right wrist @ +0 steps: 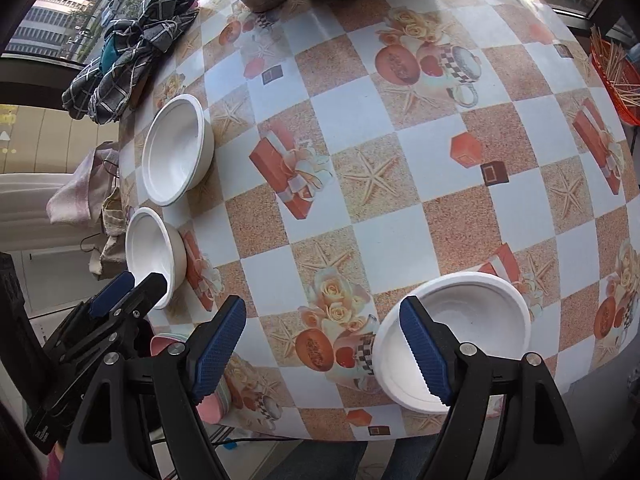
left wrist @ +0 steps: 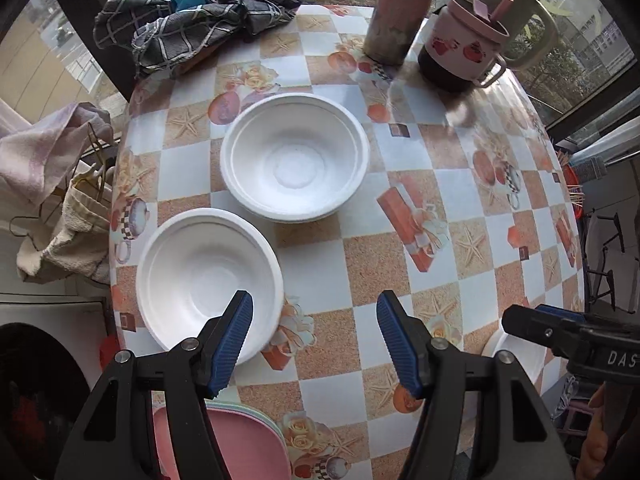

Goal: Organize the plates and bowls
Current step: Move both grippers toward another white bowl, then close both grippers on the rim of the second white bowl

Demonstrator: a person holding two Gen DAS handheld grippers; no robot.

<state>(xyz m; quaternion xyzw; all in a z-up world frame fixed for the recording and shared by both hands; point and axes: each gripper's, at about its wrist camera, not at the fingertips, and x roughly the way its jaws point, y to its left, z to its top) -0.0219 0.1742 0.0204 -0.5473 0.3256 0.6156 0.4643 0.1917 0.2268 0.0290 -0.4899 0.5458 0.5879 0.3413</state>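
Three white bowls (left wrist: 294, 158) sit on the table (left wrist: 460, 208): two at its left side, one (right wrist: 452, 336) near the front edge. They look light, thin and easily crushed (likely foam), so pinch the rim gently. Left gripper (left wrist: 315, 344) and right gripper (right wrist: 322, 350) are spread, empty.

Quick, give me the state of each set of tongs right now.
Left tongs: open, nothing between the pads, above the table by a white bowl.
Right tongs: open, holding nothing, another white bowl beside one finger.
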